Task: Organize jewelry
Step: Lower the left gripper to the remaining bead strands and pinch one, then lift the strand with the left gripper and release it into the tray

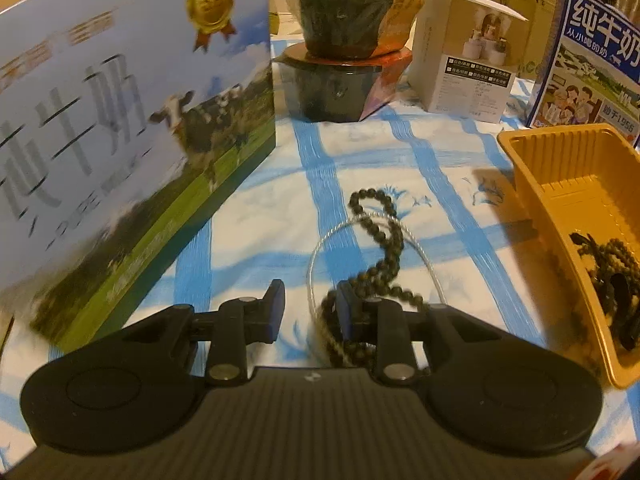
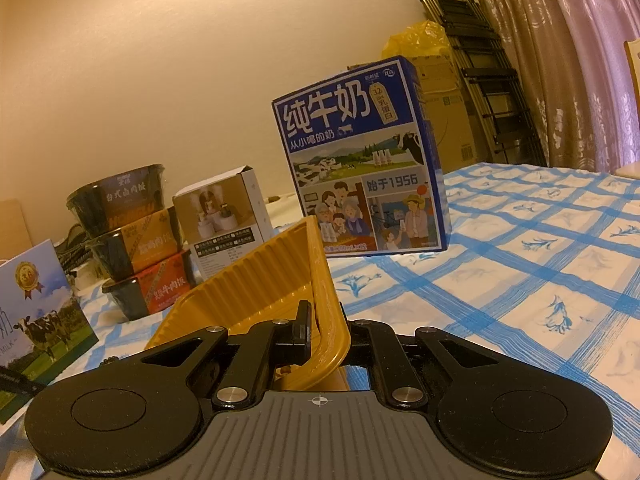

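left gripper (image 1: 310,306) hanging part-open over the dark bead string (image 1: 374,236), strand running straight ahead, slightly right of center | right gripper (image 2: 326,330) pinching yellow tray (image 2: 256,280) wall | left's nearer

Left tool (image 1: 310,312), jaws apart, hangs over bead strand (image 1: 376,240) beside yellow tray (image 1: 532,184).

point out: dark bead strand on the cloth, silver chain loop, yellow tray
dark bead strand (image 1: 387,236): left wrist view, on its middle curve.
silver chain loop (image 1: 320,246): left wrist view, on its left arc.
yellow tray (image 1: 532,168): left wrist view, on its near-left wall.
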